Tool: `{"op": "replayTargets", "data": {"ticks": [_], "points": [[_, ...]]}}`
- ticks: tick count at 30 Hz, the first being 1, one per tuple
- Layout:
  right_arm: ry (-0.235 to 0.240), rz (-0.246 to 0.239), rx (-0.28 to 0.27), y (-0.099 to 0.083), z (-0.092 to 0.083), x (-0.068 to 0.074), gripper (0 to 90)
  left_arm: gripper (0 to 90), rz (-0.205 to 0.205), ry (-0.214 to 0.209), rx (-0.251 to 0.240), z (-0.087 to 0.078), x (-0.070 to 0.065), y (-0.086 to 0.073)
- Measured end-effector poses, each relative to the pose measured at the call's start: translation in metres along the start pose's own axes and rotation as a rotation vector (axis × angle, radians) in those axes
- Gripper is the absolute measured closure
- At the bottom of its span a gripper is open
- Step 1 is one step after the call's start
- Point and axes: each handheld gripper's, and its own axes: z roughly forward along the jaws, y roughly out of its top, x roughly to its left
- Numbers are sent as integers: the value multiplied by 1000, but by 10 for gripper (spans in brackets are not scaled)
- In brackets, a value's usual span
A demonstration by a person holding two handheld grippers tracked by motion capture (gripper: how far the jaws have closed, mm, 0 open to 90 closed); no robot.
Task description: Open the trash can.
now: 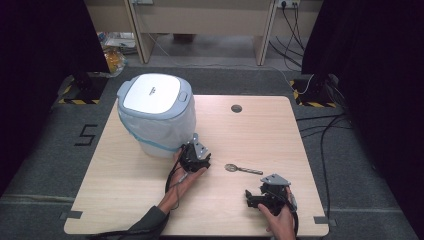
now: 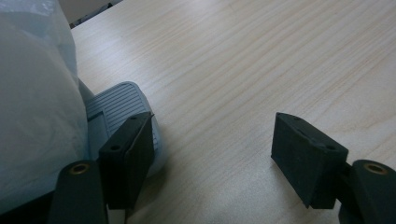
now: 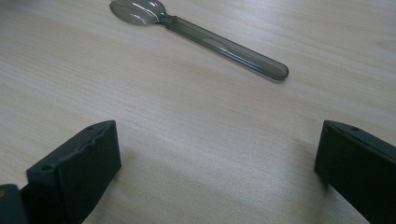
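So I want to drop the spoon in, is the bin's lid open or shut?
Shut. In the high view the bin's white lid lies flat on the rim, no gap showing; the spoon lies on the table.

One lidded bin (image 1: pixel 157 112), one spoon (image 1: pixel 243 169) and two grippers.

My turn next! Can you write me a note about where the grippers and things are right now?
Left gripper: open, low beside the bin, one jaw by its grey foot pedal; nothing held.
Right gripper: open, empty, near the table's front edge, aimed at the spoon.
Spoon lies flat on the table between the grippers. Bin lid is shut.
Done: nothing visible yet. Left, probably: work the pedal, pick up the spoon.
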Motion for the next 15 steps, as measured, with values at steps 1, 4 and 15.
{"op": "replayTargets", "data": {"ticks": [1,4,15], "points": [[0,0,0,0,0,0,4,295,-2,0,4,0,0,0],[1,-3,1,0,0,0,4,305,-5,0,15,1,1,0],[1,-4,1,0,0,0,4,336,-13,-6,34,2,2,1]]}}
